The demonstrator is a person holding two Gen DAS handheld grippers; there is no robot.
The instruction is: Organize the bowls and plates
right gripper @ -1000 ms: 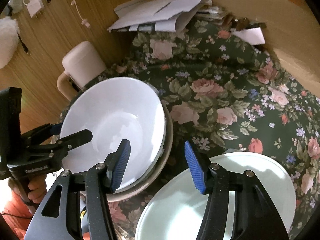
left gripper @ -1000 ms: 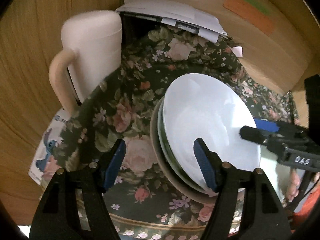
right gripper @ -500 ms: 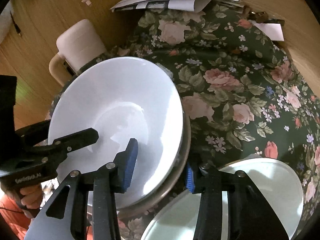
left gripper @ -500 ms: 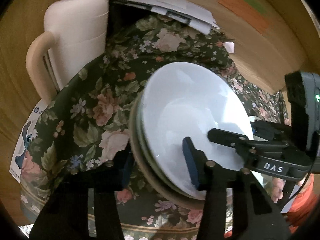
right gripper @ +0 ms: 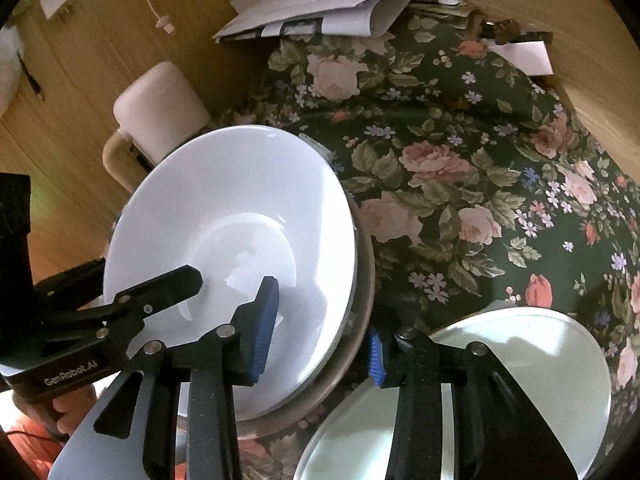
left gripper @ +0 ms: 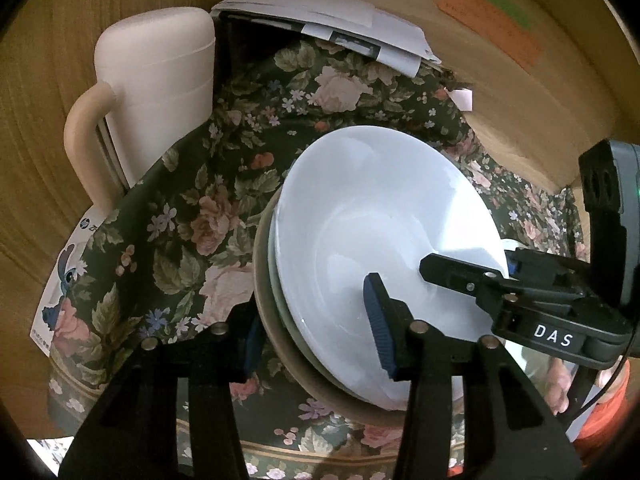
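Observation:
A white bowl (left gripper: pixel 384 220) (right gripper: pixel 240 216) tops a stack with a greenish dish and a tan bowl (left gripper: pixel 268 320) (right gripper: pixel 360 312) under it, on a floral cloth (left gripper: pixel 200 208). My left gripper (left gripper: pixel 314 332) clamps the stack's near-left rim, one pad inside the white bowl and the other under the tan rim. My right gripper (right gripper: pixel 320 336) clamps the opposite rim in the same manner. Each view shows the other gripper's black finger (left gripper: pixel 460 276) (right gripper: pixel 168 284) reaching over the bowl.
A pale glass plate (right gripper: pixel 520 380) lies on the cloth just right of the stack. A cream jug with a handle (left gripper: pixel 160 92) (right gripper: pixel 160 96) stands behind on the left. Loose papers (right gripper: pixel 328 4) lean against the wooden wall at the back.
Both grippers came forward over the stack's rim and their fingers narrowed onto it. The bowls now fill more of both views.

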